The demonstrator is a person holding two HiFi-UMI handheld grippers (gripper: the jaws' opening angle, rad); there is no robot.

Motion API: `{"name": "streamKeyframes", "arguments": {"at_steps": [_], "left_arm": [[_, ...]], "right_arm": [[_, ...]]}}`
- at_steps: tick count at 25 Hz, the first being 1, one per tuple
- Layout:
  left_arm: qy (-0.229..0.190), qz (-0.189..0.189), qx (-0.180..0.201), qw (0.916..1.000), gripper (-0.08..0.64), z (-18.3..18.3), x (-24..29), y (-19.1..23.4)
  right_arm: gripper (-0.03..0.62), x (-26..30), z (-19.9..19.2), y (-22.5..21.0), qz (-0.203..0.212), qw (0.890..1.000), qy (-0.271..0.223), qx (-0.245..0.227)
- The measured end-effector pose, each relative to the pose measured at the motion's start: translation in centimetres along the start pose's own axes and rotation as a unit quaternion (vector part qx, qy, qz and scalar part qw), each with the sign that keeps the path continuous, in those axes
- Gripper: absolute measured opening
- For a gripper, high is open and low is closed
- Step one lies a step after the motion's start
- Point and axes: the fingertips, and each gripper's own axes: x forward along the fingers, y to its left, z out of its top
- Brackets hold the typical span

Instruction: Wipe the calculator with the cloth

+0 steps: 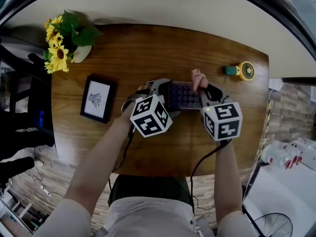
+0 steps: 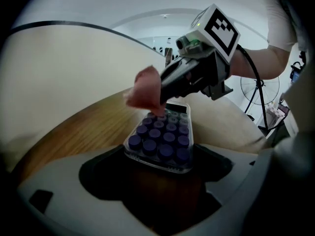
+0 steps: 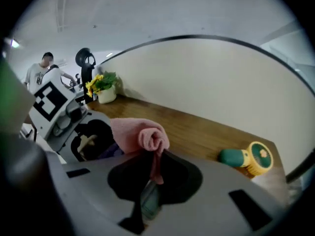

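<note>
- Head view: the calculator (image 1: 185, 97) lies mid-bench (image 1: 148, 48), between the left gripper (image 1: 159, 90) and the right gripper (image 1: 203, 89). A pink cloth (image 1: 197, 76) sits at its far right corner. Sunflowers (image 1: 59, 43), a picture frame (image 1: 98, 99) and a small fan (image 1: 242, 70) stand well apart from it.
- Left gripper view: the jaws clamp the calculator's near end, purple keys facing up. The cloth seems to touch the far keys, though it is blurred.
- Right gripper view: the jaws pinch the cloth, and its rolled bulk bulges beyond their tips.
</note>
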Motion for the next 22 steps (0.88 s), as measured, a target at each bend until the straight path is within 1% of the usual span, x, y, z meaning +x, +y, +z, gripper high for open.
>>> {"name": "streamKeyframes", "arguments": {"at_steps": [2,4,7,10,13,15,17,19,20,21,22], "left_arm": [[0.000,0.000,0.000,1.0000,0.448,0.0,0.0,0.0],[0.000,0.000,0.000,1.0000,0.448,0.0,-0.1,0.0],[0.001,0.000,0.000,1.0000,0.448,0.0,-0.1,0.0],[0.001,0.000,-0.001,1.0000,0.448,0.0,0.0,0.0],[0.001,0.000,-0.001,1.0000,0.448,0.0,0.0,0.0],[0.001,0.000,-0.001,1.0000,0.448,0.0,0.0,0.0],[0.001,0.000,-0.001,1.0000,0.448,0.0,-0.1,0.0],[0.001,0.000,-0.001,1.0000,0.448,0.0,-0.1,0.0],[0.001,-0.001,-0.001,1.0000,0.448,0.0,-0.1,-0.1],[0.001,-0.001,-0.001,1.0000,0.448,0.0,-0.1,-0.1],[0.001,-0.001,-0.001,1.0000,0.448,0.0,-0.1,0.0]], "right_arm": [[0.035,0.9,-0.6,1.9,0.004,0.999,0.022,-0.036],[0.034,0.7,-0.7,3.1,0.007,0.998,0.028,-0.062],[0.034,-0.1,-1.6,5.0,0.040,0.994,0.032,-0.093],[0.034,-0.9,-2.6,6.5,0.063,0.987,0.040,-0.143],[0.034,-1.9,-3.8,7.6,0.093,0.981,0.053,-0.161],[0.034,-2.8,-5.2,8.0,0.123,0.977,0.079,-0.158],[0.034,-3.6,-6.5,7.9,0.146,0.973,0.103,-0.145],[0.034,-4.3,-6.5,6.9,0.151,0.979,0.097,-0.100],[0.034,-4.5,-6.0,5.8,0.141,0.984,0.088,-0.071],[0.034,-4.6,-5.3,4.4,0.119,0.989,0.077,-0.046],[0.035,-4.6,-4.5,2.7,0.087,0.994,0.065,-0.028]]}}
